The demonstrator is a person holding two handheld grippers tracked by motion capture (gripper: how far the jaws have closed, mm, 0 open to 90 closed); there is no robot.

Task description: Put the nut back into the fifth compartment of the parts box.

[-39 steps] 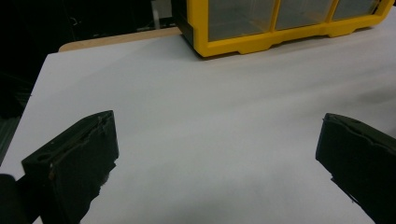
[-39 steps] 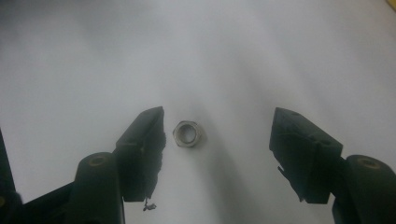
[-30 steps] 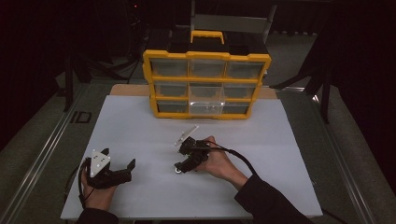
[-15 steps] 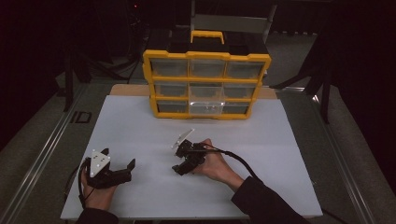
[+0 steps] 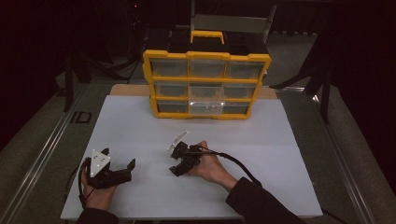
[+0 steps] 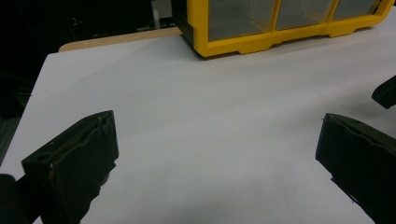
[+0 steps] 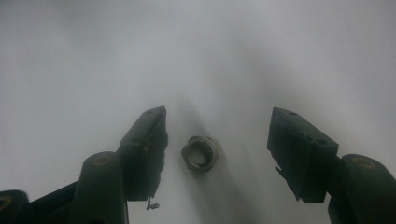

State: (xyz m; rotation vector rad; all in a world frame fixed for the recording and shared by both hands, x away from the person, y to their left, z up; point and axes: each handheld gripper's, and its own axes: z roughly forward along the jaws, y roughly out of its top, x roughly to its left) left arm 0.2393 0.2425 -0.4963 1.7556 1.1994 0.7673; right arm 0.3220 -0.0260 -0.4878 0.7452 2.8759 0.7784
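I have the right tool (image 7: 217, 149) tipped down over the white worktop (image 5: 280, 140), its jaws well apart. A small metal nut (image 7: 201, 153) lies flat on the sheet between them, nearer one jaw than the other, and I see a gap on both sides, so neither jaw touches it. In the high view the right tool (image 5: 176, 169) sits near the middle of the worktop, a little toward my side, with my right hand (image 5: 210, 165) wrapped round its back and its cable looping off along my sleeve. The nut itself is too small for me to pick out from up there.

My left tool (image 6: 215, 154) rests low at the near left of the worktop, jaws spread wide with only bare white sheet between them. From above I see the left tool (image 5: 120, 164) held in my left hand (image 5: 95, 196), its grey plate facing up, well apart from the right one.

At the far edge of the worktop stands a yellow organiser (image 5: 205, 84) with clear drawers in three rows and a yellow handle on top. The left gripper view catches the organiser's bottom corner (image 6: 243, 42) beyond the open sheet. I cannot tell what the drawers hold.
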